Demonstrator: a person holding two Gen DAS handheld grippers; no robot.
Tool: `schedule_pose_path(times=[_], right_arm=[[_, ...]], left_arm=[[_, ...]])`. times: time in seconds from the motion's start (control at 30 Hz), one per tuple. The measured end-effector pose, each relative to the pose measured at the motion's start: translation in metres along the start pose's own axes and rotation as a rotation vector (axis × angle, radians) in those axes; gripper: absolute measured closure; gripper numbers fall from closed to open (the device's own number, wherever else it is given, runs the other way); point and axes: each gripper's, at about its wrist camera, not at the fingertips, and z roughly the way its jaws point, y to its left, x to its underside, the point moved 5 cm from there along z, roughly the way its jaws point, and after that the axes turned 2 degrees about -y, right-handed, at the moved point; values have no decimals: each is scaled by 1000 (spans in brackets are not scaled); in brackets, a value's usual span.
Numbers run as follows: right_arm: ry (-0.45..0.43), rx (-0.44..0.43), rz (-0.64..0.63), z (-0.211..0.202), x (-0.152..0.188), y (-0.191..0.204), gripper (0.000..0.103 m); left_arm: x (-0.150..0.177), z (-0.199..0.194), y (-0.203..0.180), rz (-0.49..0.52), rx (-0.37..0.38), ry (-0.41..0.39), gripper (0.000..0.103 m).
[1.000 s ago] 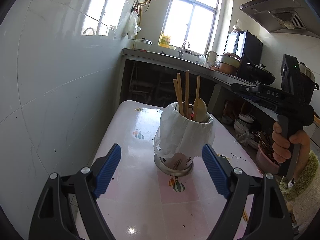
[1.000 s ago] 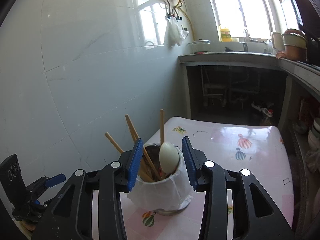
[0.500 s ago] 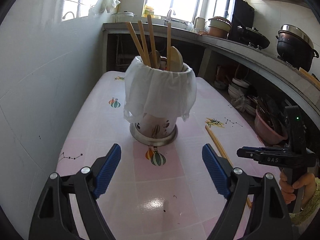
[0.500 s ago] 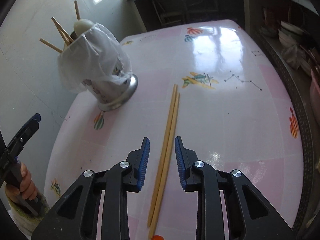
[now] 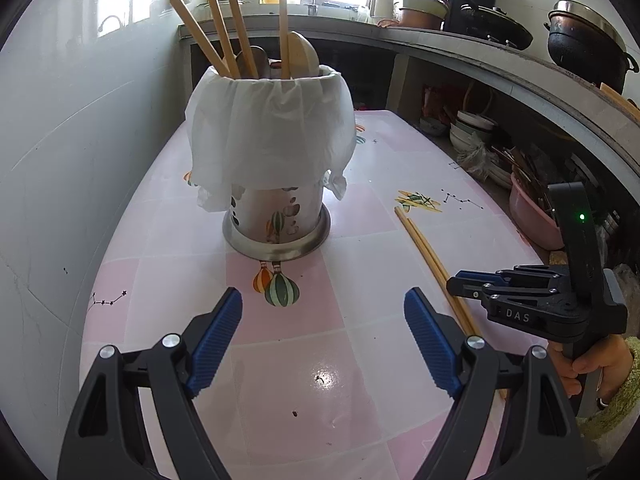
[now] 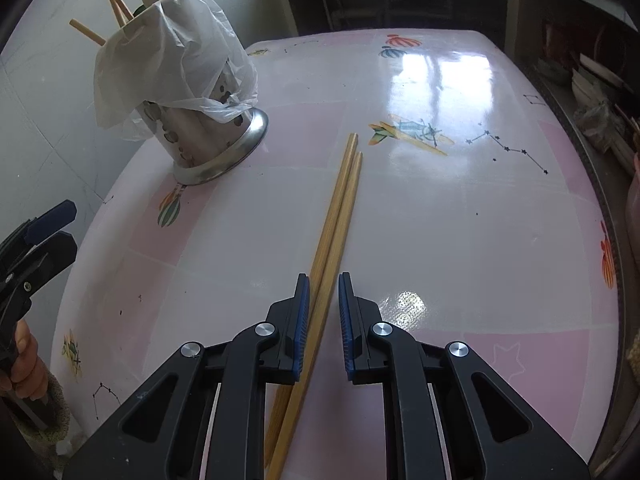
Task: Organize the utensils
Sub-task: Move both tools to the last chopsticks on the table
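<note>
While my right gripper (image 6: 323, 316) closes over the pair of chopsticks (image 6: 336, 216), its blue pads have not met the wood: the sticks run between the jaws with a sliver of gap on either side, so as I read it nothing is clamped. The pair lies flat on the pink table (image 6: 460, 248), side by side and touching, the long axis running from near me away toward the far end and leaning slightly right. That axis lines up almost with the way my right gripper points, so the jaws straddle the sticks crosswise near their near ends, which is what the pinch needs.

The utensil holder (image 5: 276, 216), steel and draped in a white plastic bag (image 5: 272, 128), stands far and to the left of the chopsticks, well apart from them, with more chopsticks and a wooden spoon (image 5: 302, 56) already upright in it. I judge that is where this pair belongs.

My left gripper (image 5: 323, 336) hangs with its jaws wide apart and nothing between them, pointing at the holder from the near side. It is the nearer of my two hands to the holder; the right is the nearer to the loose sticks, which lie off to the left gripper's right.

Once gripped near one end, the long sticks may droop or scissor apart, so I would lift slowly.
</note>
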Motion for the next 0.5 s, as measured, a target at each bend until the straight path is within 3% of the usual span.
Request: schedule_pose_path(times=[0.3,0.5], right_arm=[[-19,67,27,-5,11,-20,94],[-43,88,90,-16,22,-41,95]], left_arm=[[-7,17,-25,55,-3,34,22],[-13,41,-61,98,66,79,23]])
